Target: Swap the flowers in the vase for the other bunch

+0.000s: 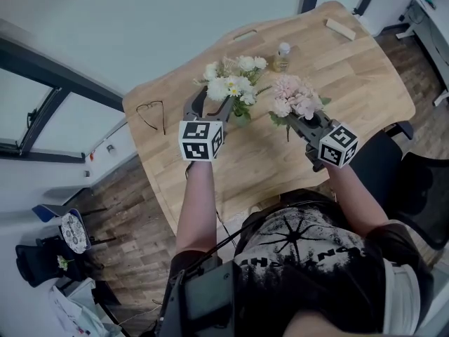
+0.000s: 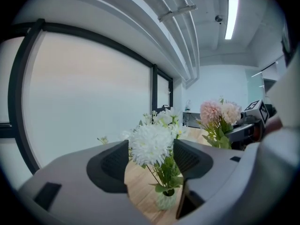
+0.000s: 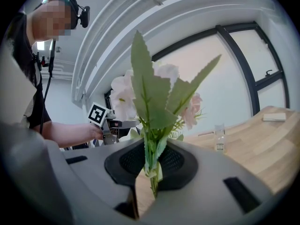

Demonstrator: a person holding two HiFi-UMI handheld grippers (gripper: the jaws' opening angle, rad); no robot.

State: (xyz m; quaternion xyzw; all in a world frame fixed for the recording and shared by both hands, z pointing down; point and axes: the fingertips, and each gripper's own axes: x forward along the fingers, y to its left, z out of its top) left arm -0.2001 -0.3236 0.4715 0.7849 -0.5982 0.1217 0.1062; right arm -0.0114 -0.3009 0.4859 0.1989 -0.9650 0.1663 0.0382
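A bunch of white flowers (image 1: 233, 85) stands in a small pale green vase (image 1: 242, 119) near the middle of the wooden table (image 1: 358, 83). My left gripper (image 1: 210, 104) is open, one jaw on each side of the white flowers (image 2: 151, 143), well clear of the stems above the vase (image 2: 167, 199). To its right, my right gripper (image 1: 300, 122) is shut on the stems of a pink bunch (image 1: 295, 95), held above the table. In the right gripper view the green stems and leaves (image 3: 151, 163) are pinched between the pads, blooms upward.
A pair of glasses (image 1: 151, 114) lies at the table's left edge. A small glass bottle (image 1: 283, 57) stands behind the flowers and a wooden block (image 1: 341, 28) lies at the far right corner. A black chair (image 1: 414, 181) is at the right.
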